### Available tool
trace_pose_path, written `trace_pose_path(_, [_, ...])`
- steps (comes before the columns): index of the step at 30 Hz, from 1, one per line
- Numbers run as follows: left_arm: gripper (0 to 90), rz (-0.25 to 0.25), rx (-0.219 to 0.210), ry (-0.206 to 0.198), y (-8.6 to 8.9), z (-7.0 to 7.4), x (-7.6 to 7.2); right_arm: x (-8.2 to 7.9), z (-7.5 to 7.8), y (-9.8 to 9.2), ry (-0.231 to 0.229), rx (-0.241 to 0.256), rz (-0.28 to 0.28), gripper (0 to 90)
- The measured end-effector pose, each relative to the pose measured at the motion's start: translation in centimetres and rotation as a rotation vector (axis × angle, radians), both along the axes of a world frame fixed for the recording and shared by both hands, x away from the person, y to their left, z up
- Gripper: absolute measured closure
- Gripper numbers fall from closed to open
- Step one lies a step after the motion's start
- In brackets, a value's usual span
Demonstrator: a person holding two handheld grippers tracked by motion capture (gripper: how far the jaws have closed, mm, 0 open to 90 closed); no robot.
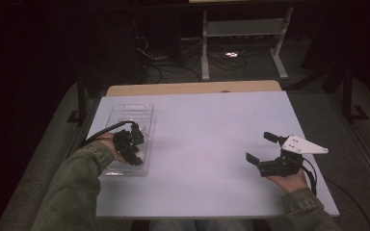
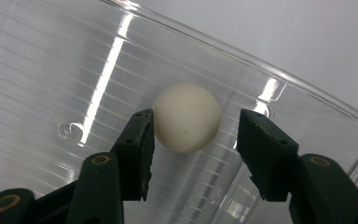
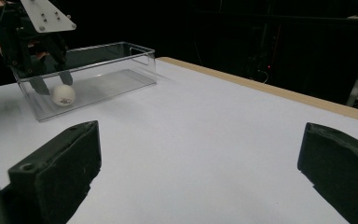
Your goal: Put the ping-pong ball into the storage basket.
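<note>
A white ball (image 2: pixel 186 116) rests on the ribbed floor of a clear plastic tray (image 2: pixel 51 70) near one corner. My left gripper (image 2: pixel 196 120) is open and straddles the ball; one jaw is at its side and the other stands a small gap away. In the high view the left gripper (image 1: pixel 139 146) reaches down into the tray (image 1: pixel 130 108) at the table's left. My right gripper (image 1: pixel 259 146) hovers wide open over the white table at the right, holding nothing. From the right gripper view (image 3: pixel 200 163) the ball (image 3: pixel 64 94) shows through the tray wall (image 3: pixel 121 60).
The white table top (image 1: pixel 207 139) has a wooden strip (image 1: pixel 192 88) along its far edge. Beyond it the floor holds cables and a white metal stand (image 1: pixel 243 29). The surroundings are dark.
</note>
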State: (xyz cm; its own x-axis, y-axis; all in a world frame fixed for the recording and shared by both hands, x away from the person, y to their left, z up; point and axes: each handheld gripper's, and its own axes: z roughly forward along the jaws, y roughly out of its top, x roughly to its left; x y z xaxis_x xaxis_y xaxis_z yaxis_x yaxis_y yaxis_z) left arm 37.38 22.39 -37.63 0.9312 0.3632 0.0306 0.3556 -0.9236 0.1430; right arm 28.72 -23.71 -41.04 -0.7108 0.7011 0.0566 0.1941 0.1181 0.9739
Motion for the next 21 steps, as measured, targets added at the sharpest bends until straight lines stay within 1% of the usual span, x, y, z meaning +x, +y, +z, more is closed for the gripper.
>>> trace_pose_path(5, [43.4,0.005,-0.001,-0.011,0.1,0.4,0.0,0.0,0.0,0.0,0.001,-0.002,-0.001,0.0])
trace_pose_path(9, [40.0,0.014,-0.006,-0.018,0.0,0.7,0.0,0.0,0.0,0.0,0.001,-0.002,-0.003,0.0])
trace_pose_path(11, [37.7,0.029,-0.007,-0.023,0.1,0.8,0.0,0.0,0.0,0.0,0.001,-0.002,-0.003,0.0])
trace_pose_path(13, [35.1,0.032,-0.003,-0.02,0.0,0.8,-0.1,0.0,0.0,0.0,0.001,-0.002,-0.001,0.0])
trace_pose_path(15, [32.4,0.039,-0.003,-0.028,0.0,0.9,-0.1,0.0,0.0,0.0,0.002,-0.001,-0.001,0.0])
trace_pose_path(18, [30.8,0.047,-0.006,-0.044,0.1,1.2,-0.1,-0.1,0.0,0.1,0.003,-0.002,0.0,0.0])
trace_pose_path(21, [29.1,0.047,-0.009,-0.069,0.1,1.7,-0.1,-0.1,0.0,0.1,0.002,-0.005,0.001,0.0])
